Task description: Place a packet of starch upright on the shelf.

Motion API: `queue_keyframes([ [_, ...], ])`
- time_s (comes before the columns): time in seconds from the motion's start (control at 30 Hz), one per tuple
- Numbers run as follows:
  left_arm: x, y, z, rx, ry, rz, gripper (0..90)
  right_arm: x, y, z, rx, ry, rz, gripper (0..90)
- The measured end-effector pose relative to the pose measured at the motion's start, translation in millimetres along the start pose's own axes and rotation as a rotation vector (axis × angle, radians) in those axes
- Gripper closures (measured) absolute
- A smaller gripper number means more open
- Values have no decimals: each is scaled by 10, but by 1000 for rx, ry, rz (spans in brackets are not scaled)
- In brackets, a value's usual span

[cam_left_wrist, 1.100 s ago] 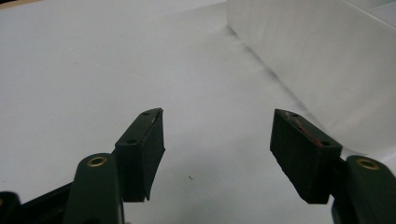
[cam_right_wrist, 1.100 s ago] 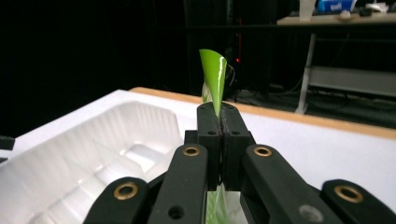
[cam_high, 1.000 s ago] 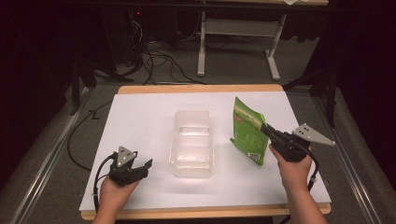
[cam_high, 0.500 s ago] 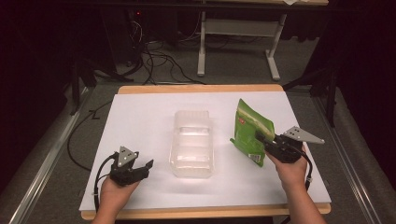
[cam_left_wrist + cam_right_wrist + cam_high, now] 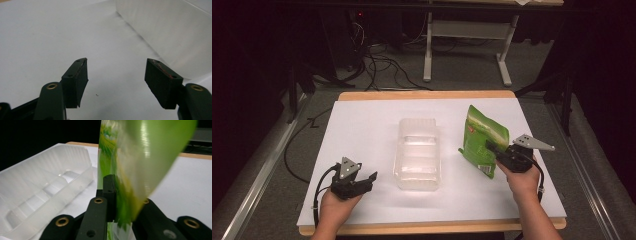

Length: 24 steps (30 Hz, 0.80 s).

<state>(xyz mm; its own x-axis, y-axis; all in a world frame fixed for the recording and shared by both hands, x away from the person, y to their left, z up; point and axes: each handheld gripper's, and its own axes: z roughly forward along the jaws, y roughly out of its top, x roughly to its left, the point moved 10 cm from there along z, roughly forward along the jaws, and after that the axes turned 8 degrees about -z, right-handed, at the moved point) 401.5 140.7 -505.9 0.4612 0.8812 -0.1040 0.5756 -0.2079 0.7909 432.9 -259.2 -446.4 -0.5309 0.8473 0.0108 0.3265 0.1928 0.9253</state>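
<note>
Since a second ago, my right hand-held gripper (image 5: 492,148) is sitting a little lower and closer to me, its jaws having just been closing again on the green snack pouch (image 5: 482,139), which I am holding upright just right of the clear plastic tray (image 5: 418,152) in the middle of the tabletop (image 5: 362,125). I am judging the pick-up done and the placing not yet done, since the pouch is hanging beside the tray rather than in it. My left hand-held gripper (image 5: 116,75) is resting near the tray's near left corner, jaws standing wide with nothing between them.
</note>
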Motion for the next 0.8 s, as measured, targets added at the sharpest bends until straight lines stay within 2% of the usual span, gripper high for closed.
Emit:
queue_keyframes([
  [0.17, 1, 4, -3, -3, 0, -2, 355, 34, 27, 4, 5, -2, -30, 874],
  [0.37, 7, 15, -14, -13, 0, -5, 355, 86, 109, -39, -19, 16, -56, 876],
  [0.63, 10, 17, -17, -12, -2, -4, 355, 214, 321, -153, -101, 66, -74, 876],
  [0.8, 13, 20, -23, -15, -2, -5, 355, 276, 408, -182, -128, 90, -79, 877],
])
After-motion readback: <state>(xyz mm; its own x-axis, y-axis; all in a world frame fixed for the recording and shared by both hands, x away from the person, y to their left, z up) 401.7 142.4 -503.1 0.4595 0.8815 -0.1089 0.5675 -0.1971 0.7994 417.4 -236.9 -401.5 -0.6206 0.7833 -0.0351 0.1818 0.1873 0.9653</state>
